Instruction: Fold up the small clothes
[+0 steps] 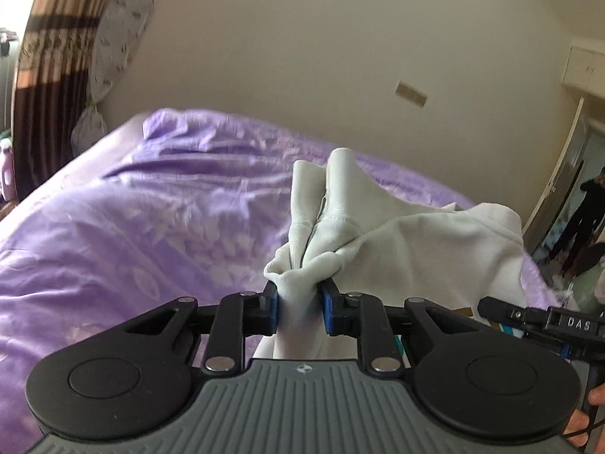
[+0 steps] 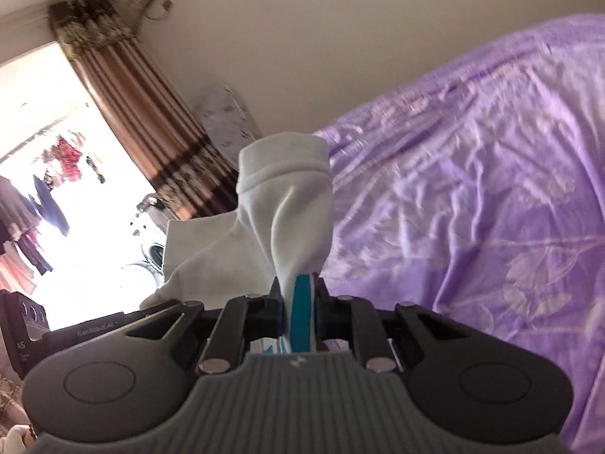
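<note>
The left gripper (image 1: 298,304) has its jaws clamped on a bunched fold of a white garment (image 1: 416,242), with a ribbed cuff standing up above the blue pads. The right gripper (image 2: 298,308) has its jaws clamped on another part of the white garment (image 2: 281,212), pinching a fold with a teal stripe between the pads; a hemmed cuff stands up above them. The cloth hangs between the two grippers, raised off the purple bedspread (image 1: 132,208), and drapes to the right in the left wrist view, where the black body of the right gripper (image 1: 544,321) shows at the frame's edge just beside the fabric.

The bedspread (image 2: 472,196) lies wrinkled and broad beneath, with bare room on both sides of the garment. The far edge of the bed meets a plain beige wall (image 1: 321,56). A striped brown curtain (image 2: 151,121) hangs by a bright window (image 2: 45,151), well apart from the garment.
</note>
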Motion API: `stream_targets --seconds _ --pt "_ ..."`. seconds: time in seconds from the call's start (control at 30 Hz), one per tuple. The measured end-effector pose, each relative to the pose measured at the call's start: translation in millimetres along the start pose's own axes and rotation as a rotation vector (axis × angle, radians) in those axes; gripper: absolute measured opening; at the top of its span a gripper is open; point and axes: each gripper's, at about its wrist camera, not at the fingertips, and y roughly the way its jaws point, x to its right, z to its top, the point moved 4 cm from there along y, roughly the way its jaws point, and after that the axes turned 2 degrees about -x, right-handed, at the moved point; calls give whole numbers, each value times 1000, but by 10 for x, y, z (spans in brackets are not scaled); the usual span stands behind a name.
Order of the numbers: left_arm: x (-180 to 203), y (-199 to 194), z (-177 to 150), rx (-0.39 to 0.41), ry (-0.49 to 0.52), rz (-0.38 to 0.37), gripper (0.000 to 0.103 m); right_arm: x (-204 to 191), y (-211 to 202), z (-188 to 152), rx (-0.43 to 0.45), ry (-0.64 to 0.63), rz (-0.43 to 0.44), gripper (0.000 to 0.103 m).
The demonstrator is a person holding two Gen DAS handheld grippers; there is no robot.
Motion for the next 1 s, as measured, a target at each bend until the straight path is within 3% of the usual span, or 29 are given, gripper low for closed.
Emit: stream_targets --seconds 0.27,0.57,0.77,1.0 --pt "417 -904 -50 99 3 -47 23 -589 -1036 -156 123 -91 39 10" --pt "624 -1215 -324 81 -35 -95 23 -770 -1836 -384 167 -98 25 10" --pt "713 -1118 -523 24 -11 -60 23 -619 -1988 -535 152 -42 -8 10" --pt "633 -918 -650 -35 -16 -34 23 -383 -1786 -654 98 21 -31 10"
